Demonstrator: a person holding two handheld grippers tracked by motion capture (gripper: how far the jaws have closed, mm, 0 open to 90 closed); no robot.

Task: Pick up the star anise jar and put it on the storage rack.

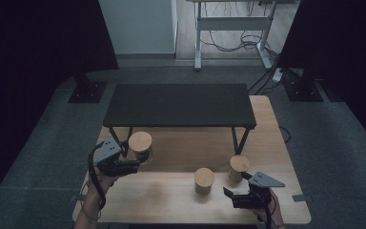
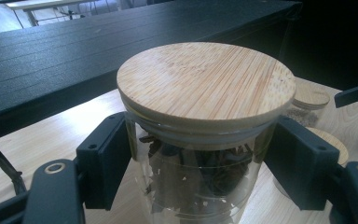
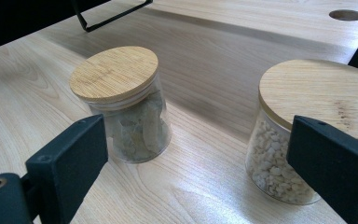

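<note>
A glass jar with a round bamboo lid (image 2: 205, 84) and dark contents sits between the jaws of my left gripper (image 2: 200, 163), whose pads press its glass on both sides. From above, this jar (image 1: 140, 142) is at the table's left, in front of the black shelf, with the left gripper (image 1: 142, 158) shut on it. Whether its base rests on the wood is hidden. My right gripper (image 1: 228, 193) stands open near the front right. Beyond its jaws (image 3: 200, 163) stand a jar of pale flakes (image 3: 121, 93) and a jar of white grains (image 3: 317, 98).
A low black shelf (image 1: 178, 105) on thin legs spans the back of the wooden table (image 1: 171, 200). The two loose jars (image 1: 204, 179) (image 1: 238, 166) stand close together right of centre. A round cable hole (image 3: 346, 15) is in the tabletop.
</note>
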